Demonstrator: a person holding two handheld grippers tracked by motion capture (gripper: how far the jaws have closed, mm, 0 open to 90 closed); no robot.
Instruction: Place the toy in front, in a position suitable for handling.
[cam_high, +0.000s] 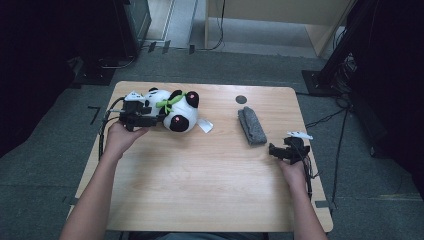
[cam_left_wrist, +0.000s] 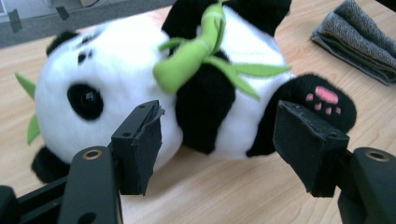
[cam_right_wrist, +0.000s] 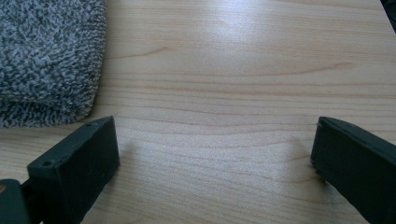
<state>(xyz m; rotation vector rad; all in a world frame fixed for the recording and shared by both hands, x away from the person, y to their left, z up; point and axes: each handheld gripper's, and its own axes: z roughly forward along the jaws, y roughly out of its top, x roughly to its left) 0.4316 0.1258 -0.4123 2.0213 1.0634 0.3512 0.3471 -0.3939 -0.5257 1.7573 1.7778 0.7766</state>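
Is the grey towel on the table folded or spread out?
Folded. The grey towel lies as a narrow, thick bundle, and the left gripper view shows stacked layers along its edge.

grey towel (cam_right_wrist: 46, 60) cut off by the frame's edge, panda's (cam_left_wrist: 140, 84) far ear hidden behind its head

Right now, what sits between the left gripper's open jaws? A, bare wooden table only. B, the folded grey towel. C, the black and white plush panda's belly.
C: in the left gripper view, the left gripper has its jaws spread around the black and white plush panda, lying on the wooden table.
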